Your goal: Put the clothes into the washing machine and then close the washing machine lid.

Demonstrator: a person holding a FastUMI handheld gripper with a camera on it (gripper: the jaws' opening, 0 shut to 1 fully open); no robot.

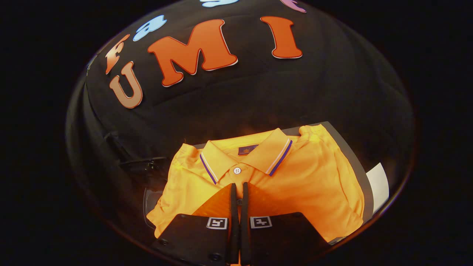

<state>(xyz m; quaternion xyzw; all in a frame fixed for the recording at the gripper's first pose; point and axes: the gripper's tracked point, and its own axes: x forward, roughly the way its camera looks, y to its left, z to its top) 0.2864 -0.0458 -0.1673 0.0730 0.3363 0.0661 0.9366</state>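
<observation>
Tongs [239, 192] (nearly closed) over orange polo shirt [295, 177]

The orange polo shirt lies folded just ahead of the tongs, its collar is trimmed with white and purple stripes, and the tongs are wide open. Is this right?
Not quite. The gripper view shows the tongs nearly closed, not wide open, over the placket of the orange polo shirt. The rest holds: folded shirt, collar striped white and purple.

Light falls brightly on the folded orange polo shirt with a striped collar [258, 173] just ahead of the gripper [239, 192], whose fingers sit nearly closed together and in shadow. Everything beyond the shirt is dim. Fisheye bending curves the edges; focus is sharp centrally.
</observation>
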